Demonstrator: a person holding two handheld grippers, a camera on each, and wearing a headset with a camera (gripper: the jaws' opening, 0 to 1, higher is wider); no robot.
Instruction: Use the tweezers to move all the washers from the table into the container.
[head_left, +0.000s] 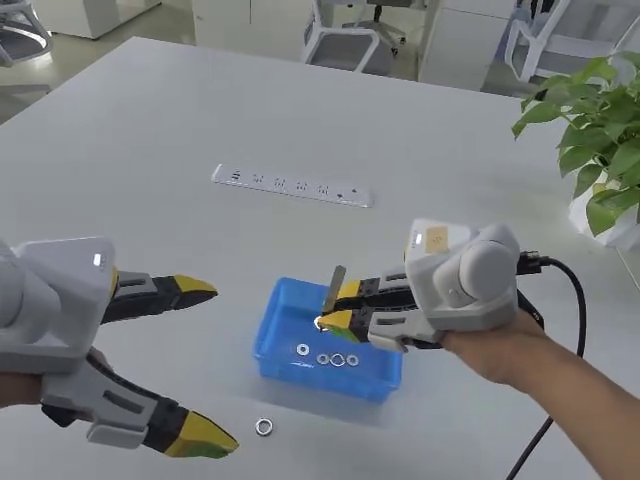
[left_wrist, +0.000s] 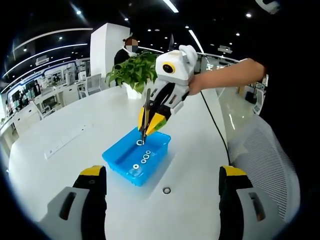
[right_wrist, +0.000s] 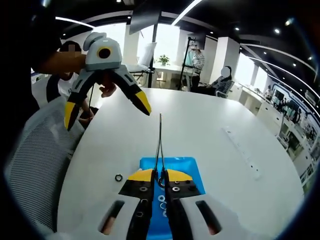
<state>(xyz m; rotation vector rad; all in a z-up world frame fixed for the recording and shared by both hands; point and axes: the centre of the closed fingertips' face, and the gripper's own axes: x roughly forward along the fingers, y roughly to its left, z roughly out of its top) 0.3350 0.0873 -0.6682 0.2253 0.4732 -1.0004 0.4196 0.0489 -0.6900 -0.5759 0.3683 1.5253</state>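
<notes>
The right gripper (head_left: 338, 306) has its jaws drawn tight on the tweezers (head_left: 334, 288), pinching them partway along so that they stand nearly upright over the blue container (head_left: 275, 345), with the lower tips down inside it. A washer (head_left: 320, 323) sits right at those tips, but whether it is pinched or already lying on the container floor I cannot tell. Four more washers (head_left: 338, 360) lie in a short row on the floor of the container, toward its near wall. One last washer (head_left: 264, 427) lies on the white table (head_left: 150, 150), just off the container at about seven o'clock in the head view. The left gripper (head_left: 212, 365) hangs at the container's nine o'clock with its jaws spread wide and nothing between them. In its own view the loose washer (left_wrist: 166, 190) lies between the two yellow tips, with the container (left_wrist: 117, 160) just past it at eleven o'clock. In the right gripper view the tweezers (right_wrist: 160, 145) run straight ahead from the closed jaws. A white power strip (head_left: 292, 186) lies flat at the container's twelve o'clock, well apart, and a leafy plant (head_left: 600, 120) stands at two o'clock near the table's edge.
</notes>
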